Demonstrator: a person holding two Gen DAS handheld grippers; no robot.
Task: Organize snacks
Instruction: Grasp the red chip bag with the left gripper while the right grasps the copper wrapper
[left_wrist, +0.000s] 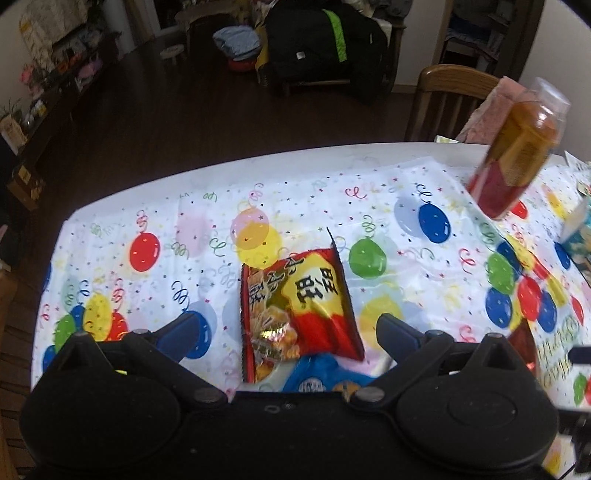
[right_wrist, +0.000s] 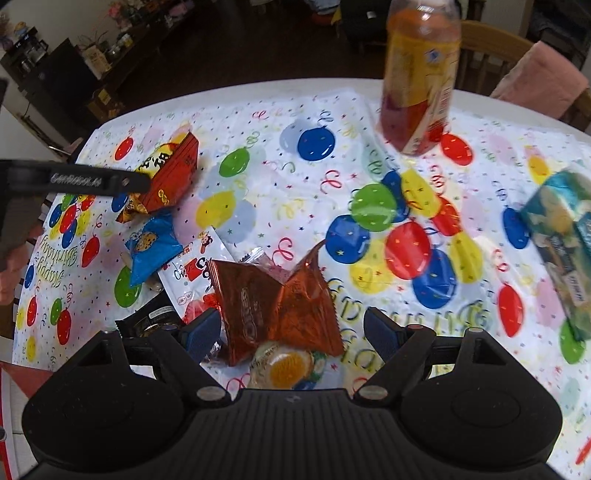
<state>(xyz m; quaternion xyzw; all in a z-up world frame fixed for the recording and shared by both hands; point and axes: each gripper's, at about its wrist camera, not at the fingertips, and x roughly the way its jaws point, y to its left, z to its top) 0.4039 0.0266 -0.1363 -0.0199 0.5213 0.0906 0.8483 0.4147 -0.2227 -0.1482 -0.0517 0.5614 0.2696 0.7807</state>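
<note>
My left gripper (left_wrist: 291, 332) is open over the balloon-print tablecloth (left_wrist: 166, 229). A red and yellow snack packet (left_wrist: 299, 306) lies flat between its fingers, overlapping a blue packet (left_wrist: 317, 373). My right gripper (right_wrist: 293, 332) is also open, with a crumpled copper foil Oreo packet (right_wrist: 273, 306) standing between its fingers. A jelly cup (right_wrist: 284, 369) with a yellow centre sits just below that. In the right wrist view, a finger (right_wrist: 110, 181) of the left gripper reaches the red packet (right_wrist: 166, 177).
A blue cookie packet (right_wrist: 151, 247), a white packet (right_wrist: 188, 266) and a black packet (right_wrist: 151, 317) lie left of the Oreo packet. A tea bottle (right_wrist: 421, 81) stands at the far side. A teal box (right_wrist: 561, 236) lies at the right. A wooden chair (left_wrist: 447, 99) stands behind the table.
</note>
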